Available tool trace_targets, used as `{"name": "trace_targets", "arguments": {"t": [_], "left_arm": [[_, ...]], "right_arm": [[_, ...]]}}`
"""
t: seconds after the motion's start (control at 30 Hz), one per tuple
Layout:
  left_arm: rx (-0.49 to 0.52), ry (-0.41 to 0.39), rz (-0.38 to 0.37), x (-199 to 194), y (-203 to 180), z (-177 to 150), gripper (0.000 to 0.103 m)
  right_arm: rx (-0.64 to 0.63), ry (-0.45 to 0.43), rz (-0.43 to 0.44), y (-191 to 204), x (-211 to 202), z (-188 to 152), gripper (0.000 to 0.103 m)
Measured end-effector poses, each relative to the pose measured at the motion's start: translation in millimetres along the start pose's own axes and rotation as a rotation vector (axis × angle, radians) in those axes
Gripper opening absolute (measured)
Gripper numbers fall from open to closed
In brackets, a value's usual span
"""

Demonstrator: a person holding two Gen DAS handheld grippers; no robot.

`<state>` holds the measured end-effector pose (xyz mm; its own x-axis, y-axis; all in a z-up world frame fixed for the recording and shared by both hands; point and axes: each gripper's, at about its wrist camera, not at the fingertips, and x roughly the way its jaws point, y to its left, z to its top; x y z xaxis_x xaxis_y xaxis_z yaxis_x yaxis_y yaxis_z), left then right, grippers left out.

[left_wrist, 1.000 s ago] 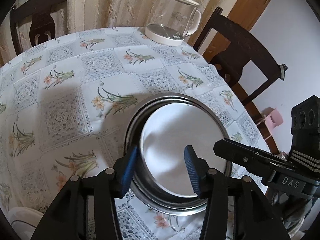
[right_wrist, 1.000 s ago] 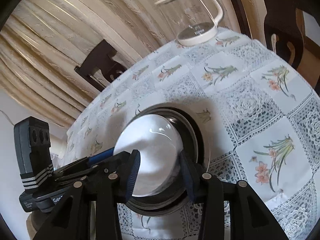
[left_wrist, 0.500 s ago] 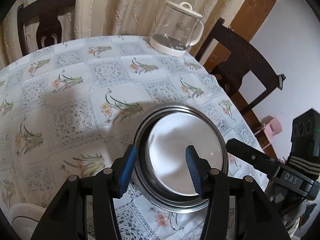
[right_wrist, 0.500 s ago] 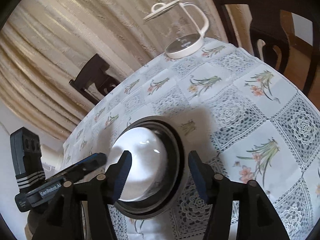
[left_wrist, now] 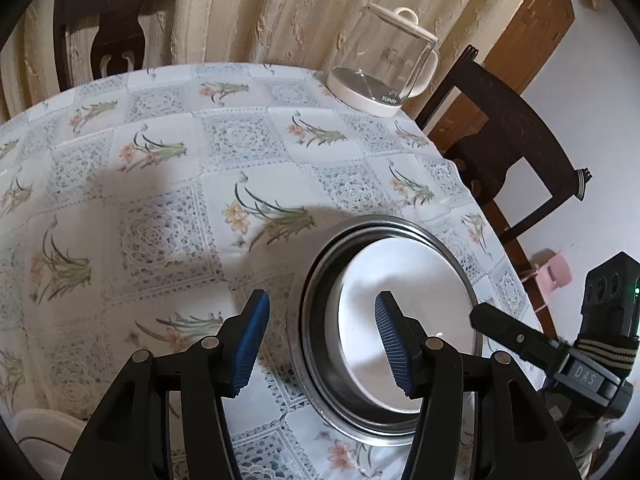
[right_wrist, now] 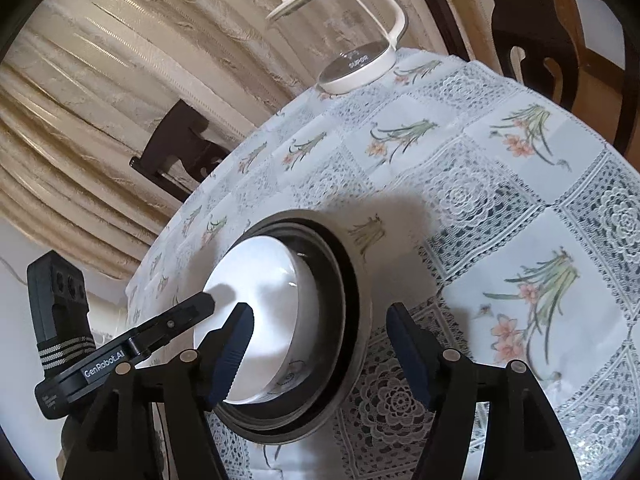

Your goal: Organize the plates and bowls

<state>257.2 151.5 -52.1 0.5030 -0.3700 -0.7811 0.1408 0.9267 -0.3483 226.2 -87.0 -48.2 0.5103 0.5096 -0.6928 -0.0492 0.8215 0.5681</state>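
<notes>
A white bowl (left_wrist: 420,280) sits nested inside a stack of shallow steel plates (left_wrist: 380,222) on the flowered tablecloth, near the table's right edge. My left gripper (left_wrist: 324,344) hangs open just in front of the stack; its right pad is over the bowl and its left pad is outside the rim. One finger (left_wrist: 504,330) of the right gripper reaches in from the right. In the right wrist view the bowl (right_wrist: 260,300) and steel plates (right_wrist: 360,276) lie between the open right gripper (right_wrist: 320,356) fingers, untouched. Neither gripper holds anything.
A glass kettle (left_wrist: 380,76) with a white base stands at the far side of the table (left_wrist: 160,220). Dark wooden chairs (left_wrist: 512,152) stand around it, with curtains behind. The table edge drops away just right of the stack.
Both grippers have drawn back from the stack. The right gripper has opened wider, and the left one has shifted left, so its left pad now lies outside the rim. The bowl stays put.
</notes>
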Motion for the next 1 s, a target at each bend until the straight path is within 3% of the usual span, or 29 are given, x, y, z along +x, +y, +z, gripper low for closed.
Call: {"name": "trace_targets", "arguments": {"t": [0.27,0.33,0.53,1.0], "left_arm": [[0.036,0.045,-0.009,17.2,-4.5,-5.5,0.056],[0.055,0.06,-0.009,23.0,-7.6,-9.3,0.048],[0.061,0.068,-0.001,29.9,-6.3,-12.7,0.04],[0.079,0.07,0.026,35.1,-10.4,-15.1,0.04]], "right_arm": [[-0.008,0.037,0.002,1.6,15.4,-7.7,0.072],[-0.013,0.045,0.004,1.8,17.9,-9.7,0.072],[-0.02,0.06,0.011,1.5,23.2,-12.4,0.062],[-0.042,0.034,-0.019,4.5,25.8,-15.4,0.06]]}}
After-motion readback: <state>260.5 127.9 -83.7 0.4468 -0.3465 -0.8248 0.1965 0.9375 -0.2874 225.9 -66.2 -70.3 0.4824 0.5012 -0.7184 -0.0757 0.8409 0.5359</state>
